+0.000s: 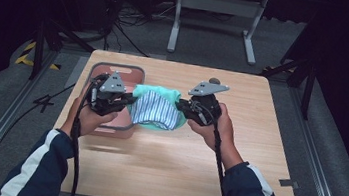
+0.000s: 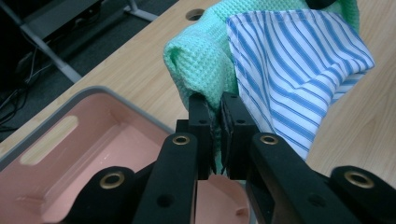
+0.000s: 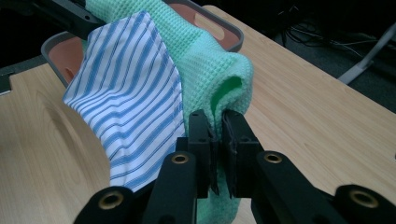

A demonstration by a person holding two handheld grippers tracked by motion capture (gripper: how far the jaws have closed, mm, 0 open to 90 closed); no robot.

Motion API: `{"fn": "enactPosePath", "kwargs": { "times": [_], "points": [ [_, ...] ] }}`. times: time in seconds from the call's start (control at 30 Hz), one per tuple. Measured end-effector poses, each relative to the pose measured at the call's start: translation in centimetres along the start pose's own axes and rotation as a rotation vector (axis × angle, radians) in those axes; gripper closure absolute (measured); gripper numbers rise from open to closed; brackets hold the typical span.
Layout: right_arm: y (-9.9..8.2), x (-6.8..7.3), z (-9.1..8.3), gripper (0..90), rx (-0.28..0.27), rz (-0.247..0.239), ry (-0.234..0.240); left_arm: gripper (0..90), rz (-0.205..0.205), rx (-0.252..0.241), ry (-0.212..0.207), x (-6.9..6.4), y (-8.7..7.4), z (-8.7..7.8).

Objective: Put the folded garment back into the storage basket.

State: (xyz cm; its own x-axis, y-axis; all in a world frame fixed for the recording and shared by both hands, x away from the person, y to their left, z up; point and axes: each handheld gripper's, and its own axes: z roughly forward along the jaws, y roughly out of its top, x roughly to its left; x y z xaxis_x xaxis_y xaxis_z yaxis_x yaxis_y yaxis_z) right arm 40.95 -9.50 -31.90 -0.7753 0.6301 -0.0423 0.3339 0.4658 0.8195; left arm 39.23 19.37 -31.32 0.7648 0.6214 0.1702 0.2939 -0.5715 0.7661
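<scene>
Mint-green waffle-weave cloth (image 1: 162, 95) with blue-striped white cloth (image 1: 155, 109) draped over it held aloft, pinched by left gripper (image 2: 219, 122) and right gripper (image 3: 218, 135), beside pink grey-rimmed tray (image 1: 130, 72) at table's left edge. Striped cloth possibly gripped by neither; slip-off judged likely.

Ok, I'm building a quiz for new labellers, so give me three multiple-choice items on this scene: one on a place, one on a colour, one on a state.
1. Where is the pink bin?
A. on the table's left part
B. on the floor
C. at the table's right edge

2. What colours is the striped cloth?
A. red and black
B. blue and white
C. plain yellow

3. How do the left hand-held gripper and right hand-held gripper stand?
A. both wide open
B. one open, one shut
C. both shut on the green towel

Answers:
1. A, the high view shows it by the left hand-held gripper on the wooden table.
2. B, blue stripes on white show in both gripper views.
3. C, each gripper view shows its jaws pinching green waffle fabric.
</scene>
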Motion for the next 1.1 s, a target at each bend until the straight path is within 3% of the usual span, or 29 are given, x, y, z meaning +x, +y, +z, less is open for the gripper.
{"fn": "enactPosePath", "kwargs": {
  "times": [0.53, 0.7, 1.1],
  "points": [
    [3.8, 2.7, 4.0, 82.6, -0.011, -0.035, 0.053, 84.2, -0.049, 0.023, 0.088, 2.9, -2.2, -3.3],
    [4.5, 3.4, 5.2, 82.6, -0.003, -0.041, 0.064, 84.2, -0.056, 0.034, 0.131, 3.6, -3.1, -4.0],
    [5.2, 4.7, 8.7, 82.5, 0.013, -0.047, 0.097, 84.2, -0.092, 0.066, 0.157, 4.9, -5.3, -4.6]
  ]
}}
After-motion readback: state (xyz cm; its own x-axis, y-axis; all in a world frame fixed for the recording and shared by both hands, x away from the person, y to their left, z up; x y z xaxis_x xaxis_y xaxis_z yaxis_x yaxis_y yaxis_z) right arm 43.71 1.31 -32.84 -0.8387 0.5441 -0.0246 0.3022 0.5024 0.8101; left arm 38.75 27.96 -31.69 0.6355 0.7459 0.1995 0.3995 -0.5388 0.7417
